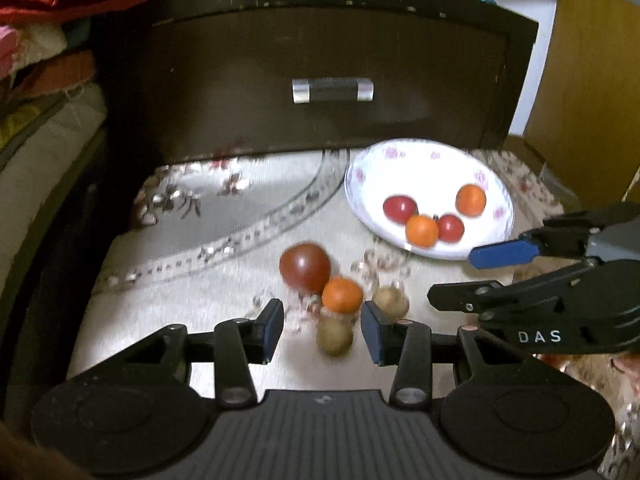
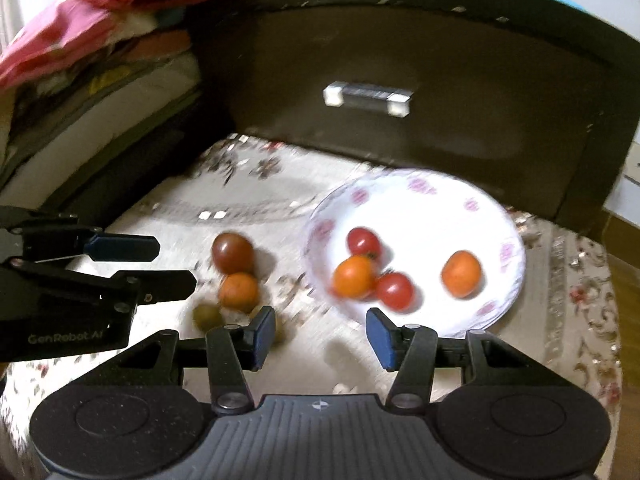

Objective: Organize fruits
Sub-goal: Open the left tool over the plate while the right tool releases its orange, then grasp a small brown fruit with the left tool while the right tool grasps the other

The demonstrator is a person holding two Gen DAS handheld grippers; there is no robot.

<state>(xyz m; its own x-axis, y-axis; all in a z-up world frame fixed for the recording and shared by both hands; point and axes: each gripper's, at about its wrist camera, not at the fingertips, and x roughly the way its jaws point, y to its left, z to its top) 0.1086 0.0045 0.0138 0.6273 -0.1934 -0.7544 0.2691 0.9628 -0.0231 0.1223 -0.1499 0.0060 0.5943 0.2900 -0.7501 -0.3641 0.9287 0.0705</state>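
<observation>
Left wrist view: the left gripper (image 1: 322, 330) hangs over a greenish fruit (image 1: 334, 336), its fingers (image 1: 272, 330) apart and gripping nothing; a dark tomato (image 1: 305, 267) and an orange fruit (image 1: 342, 294) lie just beyond on the cloth-covered surface (image 1: 192, 280).

Right wrist view: the right gripper (image 2: 320, 336) is open and empty too, near the plate (image 2: 420, 208) holding two red and two orange fruits.

Dark brown drawer front (image 1: 320, 68) with a silver-ended handle (image 1: 333, 90) at upper centre of the frame; floral patterned cloth (image 1: 192, 216) across the middle; piled fabrics (image 2: 100, 32) at upper left; wooden panel (image 1: 592, 92) at right edge.
</observation>
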